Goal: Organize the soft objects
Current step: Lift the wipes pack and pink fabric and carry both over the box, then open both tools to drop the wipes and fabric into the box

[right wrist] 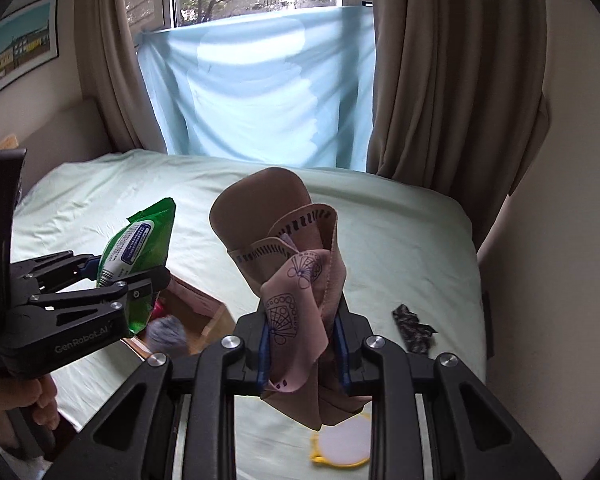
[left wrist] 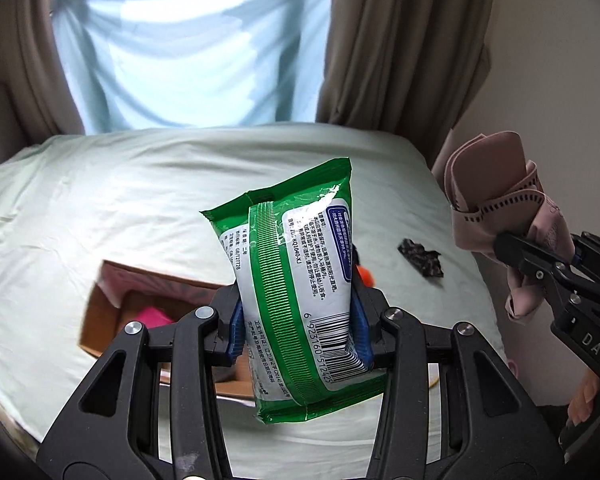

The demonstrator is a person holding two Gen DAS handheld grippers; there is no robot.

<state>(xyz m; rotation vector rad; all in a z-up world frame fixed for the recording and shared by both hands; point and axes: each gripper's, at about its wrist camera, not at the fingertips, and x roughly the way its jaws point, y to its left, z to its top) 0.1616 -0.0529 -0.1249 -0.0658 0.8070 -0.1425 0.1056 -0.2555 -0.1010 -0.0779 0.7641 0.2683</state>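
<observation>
My left gripper is shut on a green and white pack of wet wipes and holds it upright above an open cardboard box on the bed. The pack also shows in the right wrist view, with the left gripper over the box. My right gripper is shut on a folded pink patterned cloth held above the bed; the cloth also shows in the left wrist view. The box holds a pink item and a grey fluffy thing.
The bed has a pale green sheet. A dark patterned fabric scrap lies at the right; it also shows in the right wrist view. A round yellow-rimmed object lies below my right gripper. An orange item peeks behind the pack. Curtains hang behind.
</observation>
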